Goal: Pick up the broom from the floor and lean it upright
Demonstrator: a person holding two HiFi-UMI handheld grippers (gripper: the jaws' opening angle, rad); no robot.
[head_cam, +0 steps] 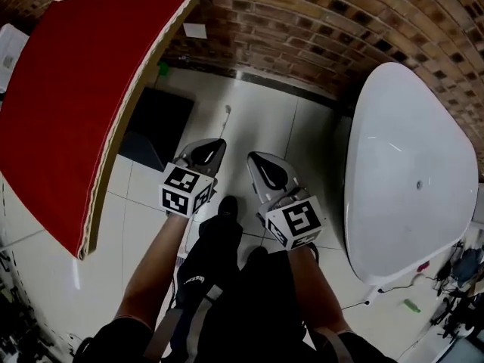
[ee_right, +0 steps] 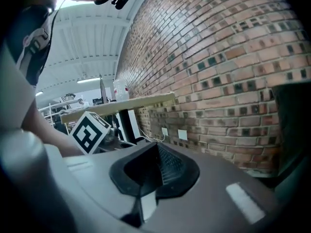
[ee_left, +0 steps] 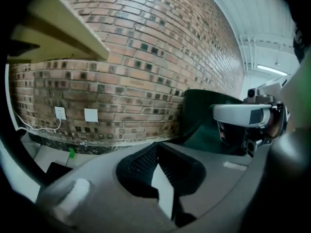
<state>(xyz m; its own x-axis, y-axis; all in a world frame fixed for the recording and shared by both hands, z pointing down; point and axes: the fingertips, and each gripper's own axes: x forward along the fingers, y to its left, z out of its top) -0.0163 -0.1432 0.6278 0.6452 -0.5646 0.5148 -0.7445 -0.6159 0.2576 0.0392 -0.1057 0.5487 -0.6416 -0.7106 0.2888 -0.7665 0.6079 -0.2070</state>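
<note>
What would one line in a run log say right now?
left claw: shut, empty | right claw: shut, empty | both side by side above tiled floor | broom: not held

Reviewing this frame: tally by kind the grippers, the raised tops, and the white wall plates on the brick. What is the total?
Grippers: 2 (left gripper, right gripper)
Raised tops: 2 (red top, white top)
White wall plates: 2
Total: 6

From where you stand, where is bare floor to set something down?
Bare tiled floor runs ahead of you between the red table and the white tub, up to the brick wall; only a thin rod shows there. Crowded: a dark mat under the table's edge, cables right of the tub.
</note>
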